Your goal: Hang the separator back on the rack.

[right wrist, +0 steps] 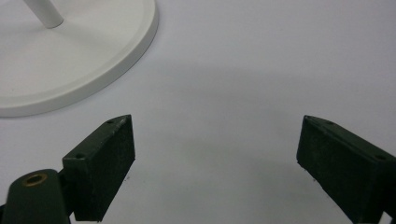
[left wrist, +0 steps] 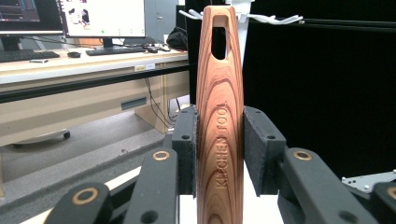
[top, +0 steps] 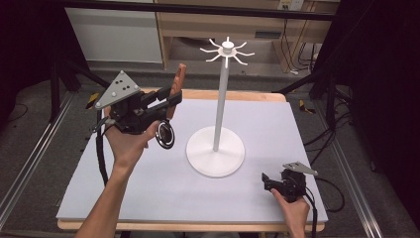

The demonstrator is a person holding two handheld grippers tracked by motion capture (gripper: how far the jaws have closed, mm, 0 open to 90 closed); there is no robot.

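Wooden handle (left wrist: 220, 121) clamped between the two black jaws of the left gripper (left wrist: 219, 147), the pads pressed against its two sides; the grain is reddish brown, the words "KITCHEN TOOL" run along it, and a long hanging slot pierces its upper end. In the high view the left gripper (top: 171, 99) is raised above the rear left part of the table (top: 148, 198), held in the left hand (top: 128, 141), and the handle (top: 178, 84) rises steeply from the jaws, its slotted end uppermost. A round black part (top: 165, 134) sits just below the gripper, beside the hand; what it is cannot be told. A white stand (top: 216, 151) rests on its round base near the table's middle, its thin pole upright and topped by a ring of curved hooks (top: 227, 49); the handle is left of the pole and below the hooks, apart from both. The right gripper (top: 266, 181) lies low at the front right of the table in the right hand (top: 293, 210), well apart from the stand. Its jaws stand wide apart with nothing between them, right gripper (right wrist: 215, 158) over bare table, the stand's base (right wrist: 84, 60) at upper left.
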